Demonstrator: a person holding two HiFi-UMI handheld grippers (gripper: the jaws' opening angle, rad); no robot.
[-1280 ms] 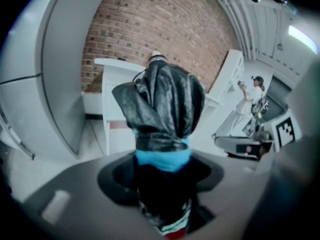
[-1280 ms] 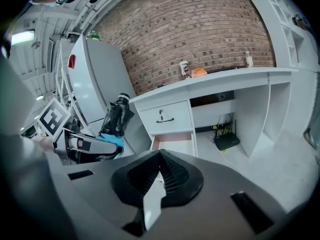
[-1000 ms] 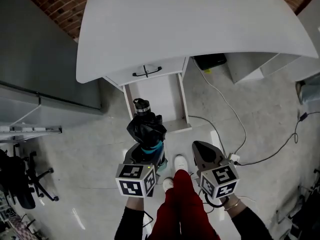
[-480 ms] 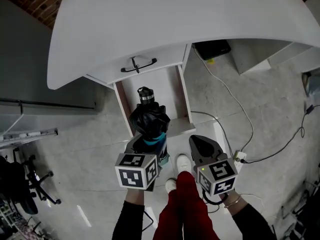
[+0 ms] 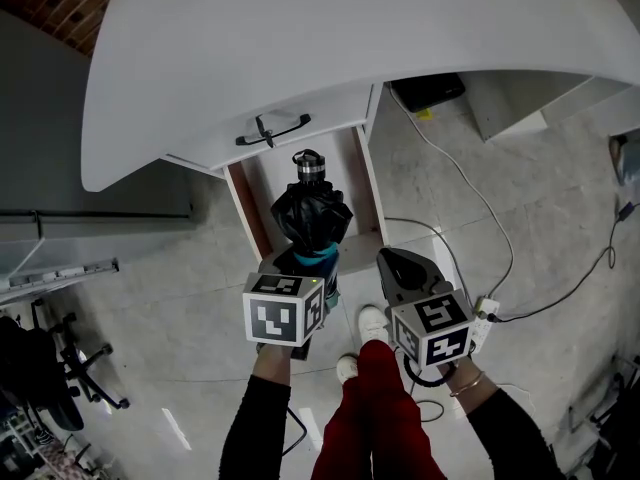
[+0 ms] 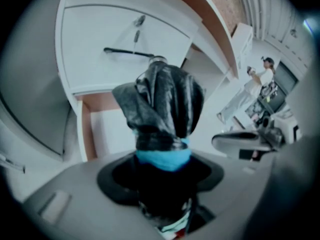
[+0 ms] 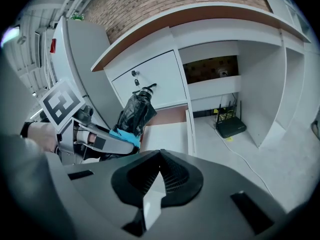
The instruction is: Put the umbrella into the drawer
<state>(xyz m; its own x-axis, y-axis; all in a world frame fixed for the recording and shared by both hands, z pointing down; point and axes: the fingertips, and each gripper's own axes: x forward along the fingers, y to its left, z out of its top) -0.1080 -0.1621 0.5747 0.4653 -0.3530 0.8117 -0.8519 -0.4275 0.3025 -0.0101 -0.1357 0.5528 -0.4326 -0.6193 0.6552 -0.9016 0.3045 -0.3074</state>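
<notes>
A folded black umbrella (image 5: pixel 312 216) with a blue band and a silver-ringed tip sticks out forward from my left gripper (image 5: pixel 305 263), which is shut on its lower end. In the head view the umbrella hangs over the open lower drawer (image 5: pixel 366 193) of the white desk, tip pointing at the drawer front above. The left gripper view shows the umbrella (image 6: pixel 160 104) rising from between the jaws, with the drawer (image 6: pixel 107 129) behind it. My right gripper (image 5: pixel 400 268) is beside it on the right, shut and empty. From the right gripper view the umbrella (image 7: pixel 134 115) shows left of the drawer (image 7: pixel 170 134).
The shut upper drawer has a black handle (image 5: pixel 272 131). The white desk top (image 5: pixel 350 38) overhangs both. A black box (image 5: pixel 428 90) and cables (image 5: pixel 470 198) lie under the desk at right. My white shoe (image 5: pixel 375 323) is just behind the grippers. A grey cabinet (image 5: pixel 60 138) stands left.
Both grippers have sunk and come closer to the desk. The umbrella has moved with the left gripper from in front of the drawer to over its opening.
</notes>
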